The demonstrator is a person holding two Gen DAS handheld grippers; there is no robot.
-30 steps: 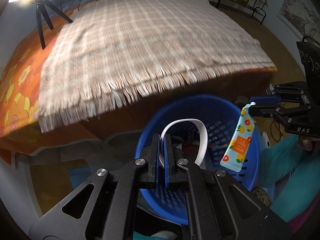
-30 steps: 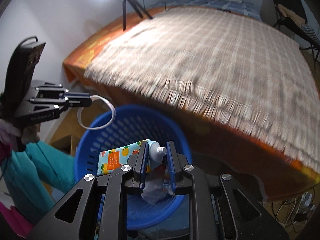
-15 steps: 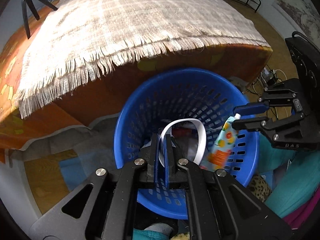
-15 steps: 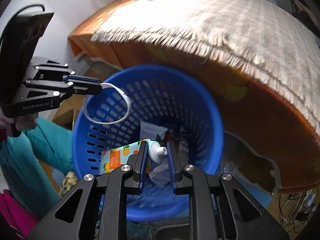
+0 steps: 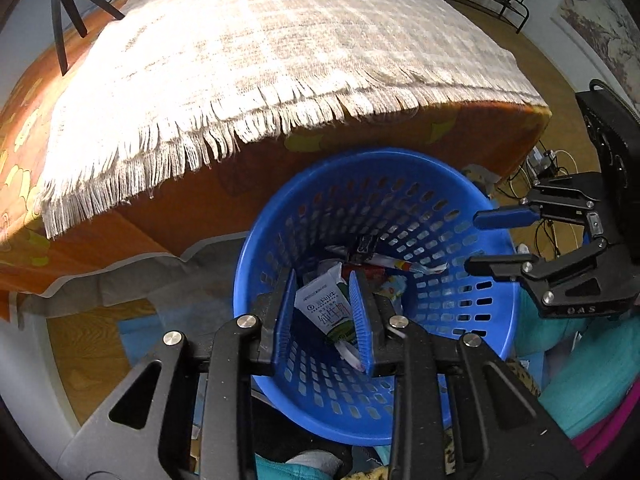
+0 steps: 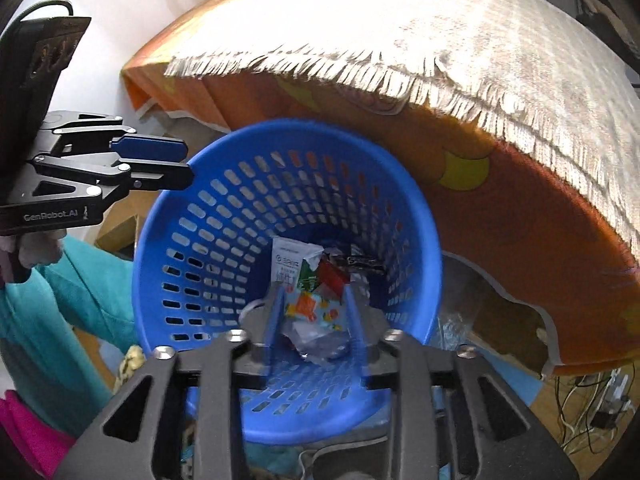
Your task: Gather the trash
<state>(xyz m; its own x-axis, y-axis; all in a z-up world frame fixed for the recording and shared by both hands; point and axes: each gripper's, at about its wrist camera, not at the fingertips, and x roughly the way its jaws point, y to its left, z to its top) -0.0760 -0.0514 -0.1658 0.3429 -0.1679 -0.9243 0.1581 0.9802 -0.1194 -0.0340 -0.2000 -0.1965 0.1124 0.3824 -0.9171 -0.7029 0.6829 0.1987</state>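
Observation:
A blue perforated basket [image 5: 360, 156] [image 6: 304, 124] stands on the floor against the bed. Trash lies at its bottom: a white and green milk carton [image 5: 328, 308] [image 6: 292, 264], an orange-printed tube [image 6: 312, 308] and wrappers. My left gripper [image 5: 322, 320] [image 6: 182, 162] hangs over the basket's near side. Its jaws are opening and nothing is gripped between them; the carton shows far below. My right gripper [image 6: 312, 316] [image 5: 480, 242] hovers over the basket too, blurred, jaws opening and empty, with the tube beneath them.
The bed, under a fringed plaid blanket [image 5: 260, 60] [image 6: 460, 40] and an orange sheet [image 6: 520, 208], overhangs the basket's far side. A tripod [image 5: 60, 20] stands at the back left. Teal cloth [image 5: 580, 380] [image 6: 60, 300] lies beside the basket. Cables [image 6: 592, 400] lie on the floor.
Both grippers sank over the basket and their jaws parted. The white loop strip left the left gripper, and the orange-printed tube left the right one and now lies in the basket.

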